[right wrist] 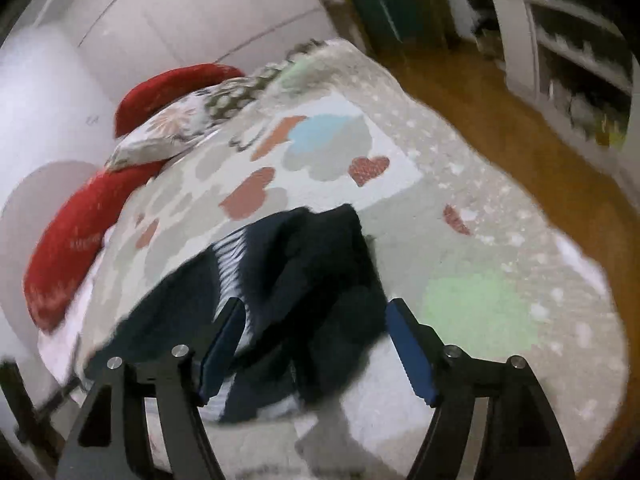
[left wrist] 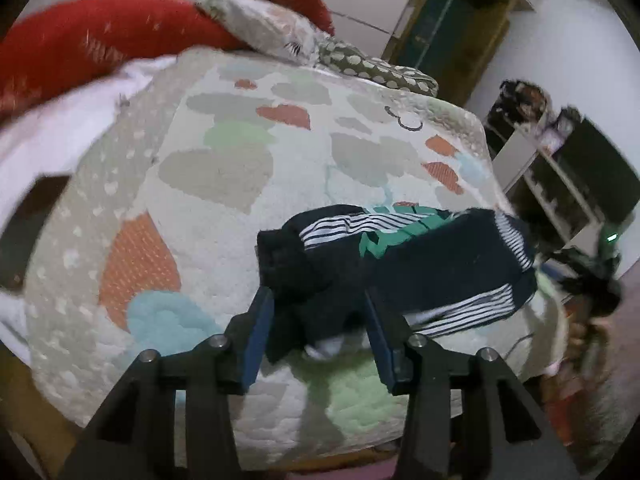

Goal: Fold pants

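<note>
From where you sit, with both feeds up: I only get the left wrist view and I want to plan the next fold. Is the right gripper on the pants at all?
Observer: The right gripper is open, its fingers astride the dark pants; I can't tell if they touch.
Operator: Anything beside the bed on that side?
Observer: Bare wooden floor runs along the quilt edge, with white shelves beyond.
Operator: Where do the pants lie from there?
Observer: Well inside the quilt, left of its green patch.
</note>
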A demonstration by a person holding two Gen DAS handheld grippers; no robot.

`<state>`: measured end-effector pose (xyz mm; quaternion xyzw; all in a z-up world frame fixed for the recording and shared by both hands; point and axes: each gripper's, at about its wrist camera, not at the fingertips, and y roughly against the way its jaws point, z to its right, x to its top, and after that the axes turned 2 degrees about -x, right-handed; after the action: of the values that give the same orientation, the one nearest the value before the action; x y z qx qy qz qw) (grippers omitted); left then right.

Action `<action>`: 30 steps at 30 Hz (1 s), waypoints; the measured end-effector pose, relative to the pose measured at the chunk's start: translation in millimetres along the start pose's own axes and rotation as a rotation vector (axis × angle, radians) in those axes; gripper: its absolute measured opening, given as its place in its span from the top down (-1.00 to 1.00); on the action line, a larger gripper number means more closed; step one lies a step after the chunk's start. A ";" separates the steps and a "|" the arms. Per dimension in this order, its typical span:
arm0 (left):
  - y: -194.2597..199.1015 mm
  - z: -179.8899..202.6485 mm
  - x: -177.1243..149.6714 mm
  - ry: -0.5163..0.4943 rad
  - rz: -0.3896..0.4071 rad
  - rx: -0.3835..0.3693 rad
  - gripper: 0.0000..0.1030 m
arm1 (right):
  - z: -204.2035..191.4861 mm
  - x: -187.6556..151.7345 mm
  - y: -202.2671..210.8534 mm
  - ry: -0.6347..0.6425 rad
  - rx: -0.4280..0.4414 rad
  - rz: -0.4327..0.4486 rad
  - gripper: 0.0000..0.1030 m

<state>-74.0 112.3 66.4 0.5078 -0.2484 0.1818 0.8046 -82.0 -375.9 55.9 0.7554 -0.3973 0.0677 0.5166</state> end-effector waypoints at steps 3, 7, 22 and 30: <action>-5.6 -8.4 0.7 0.055 -0.023 -0.019 0.13 | -7.1 7.7 -18.5 -0.018 0.073 -0.015 -0.37; -6.3 -14.0 1.0 0.098 -0.031 -0.036 0.12 | -33.1 8.0 -13.7 0.083 0.014 -0.005 0.77; -74.9 30.3 12.2 -0.126 -0.142 0.199 0.69 | 19.2 -5.6 19.7 -0.026 -0.146 0.073 0.87; -60.9 34.3 58.7 -0.127 -0.109 0.223 0.70 | 12.1 -8.5 35.2 0.005 -0.163 0.107 0.87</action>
<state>-0.6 58.1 68.9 0.6172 -0.2489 0.1319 0.7346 -115.1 -386.7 71.6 0.6885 -0.4399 0.0644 0.5731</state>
